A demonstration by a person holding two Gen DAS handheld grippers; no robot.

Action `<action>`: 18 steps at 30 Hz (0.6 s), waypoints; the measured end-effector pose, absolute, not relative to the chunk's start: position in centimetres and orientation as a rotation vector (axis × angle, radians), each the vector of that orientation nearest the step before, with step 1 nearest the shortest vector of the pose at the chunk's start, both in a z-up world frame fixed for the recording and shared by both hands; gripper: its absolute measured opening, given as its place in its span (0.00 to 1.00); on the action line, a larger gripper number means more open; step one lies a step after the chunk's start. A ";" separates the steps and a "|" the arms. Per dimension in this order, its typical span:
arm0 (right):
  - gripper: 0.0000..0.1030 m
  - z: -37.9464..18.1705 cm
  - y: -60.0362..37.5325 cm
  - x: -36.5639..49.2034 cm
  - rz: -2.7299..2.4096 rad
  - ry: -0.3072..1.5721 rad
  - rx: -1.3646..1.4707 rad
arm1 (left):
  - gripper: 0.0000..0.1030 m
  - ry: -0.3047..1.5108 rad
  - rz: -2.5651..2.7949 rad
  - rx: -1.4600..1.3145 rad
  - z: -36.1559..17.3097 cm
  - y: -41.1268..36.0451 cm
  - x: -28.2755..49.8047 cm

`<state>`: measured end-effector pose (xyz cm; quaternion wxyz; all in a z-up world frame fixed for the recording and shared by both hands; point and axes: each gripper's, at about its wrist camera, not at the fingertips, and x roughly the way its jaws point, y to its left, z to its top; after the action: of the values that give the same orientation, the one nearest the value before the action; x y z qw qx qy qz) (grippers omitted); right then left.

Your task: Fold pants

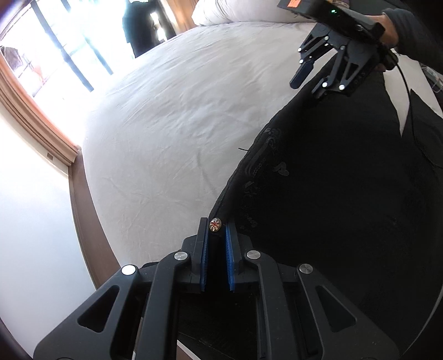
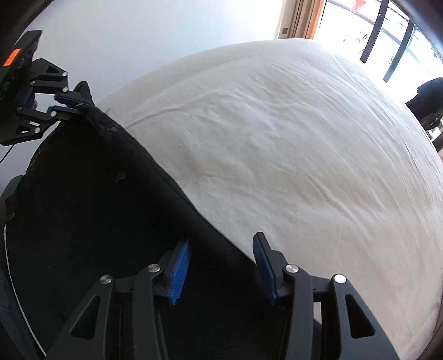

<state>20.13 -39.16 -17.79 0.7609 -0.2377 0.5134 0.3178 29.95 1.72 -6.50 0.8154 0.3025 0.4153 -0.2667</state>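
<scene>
Both grippers are showing black skeletal linkages with silver pivot screws and ribbed blue pads on the fingers (image 2: 180, 272). An orange sticker (image 1: 295, 2) is sitting at twelve o'clock; a dark sleeve (image 1: 409, 30) is covering the wrist.

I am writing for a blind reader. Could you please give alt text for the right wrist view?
The right gripper hangs open over the edge of black pants lying on a white bed sheet. Farther left, the left gripper is shut on a corner of the pants.
</scene>
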 end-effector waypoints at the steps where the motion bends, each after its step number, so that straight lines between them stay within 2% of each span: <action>1: 0.47 -18.0 -39.1 20.2 0.691 1.123 -0.533 | 0.09 0.873 -0.571 0.645 -6.5 1.8 29.7; 3: 0.45 -18.2 -38.9 20.3 0.694 1.131 -0.556 | 0.09 0.866 -0.573 0.633 -6.6 1.5 29.6; 4: 0.35 -18.5 -38.8 20.3 0.695 1.140 -0.572 | 0.09 0.865 -0.575 0.624 -6.6 1.7 29.5; 7: 0.18 -19.0 -38.2 20.3 0.699 1.156 -0.601 | 0.09 0.862 -0.570 0.616 -6.5 1.8 29.2; 9: 0.12 -18.6 -38.2 19.9 0.708 1.149 -0.596 | 0.09 0.864 -0.568 0.607 -6.2 2.2 28.5; 18: 0.06 -15.2 -39.9 15.4 0.705 1.062 -0.545 | 0.09 0.841 -0.567 0.536 -3.8 2.6 23.1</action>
<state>15.39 -39.91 -15.23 0.7692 -0.2511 0.4895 0.3250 23.14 2.62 -3.84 0.8399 0.2538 0.3976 -0.2684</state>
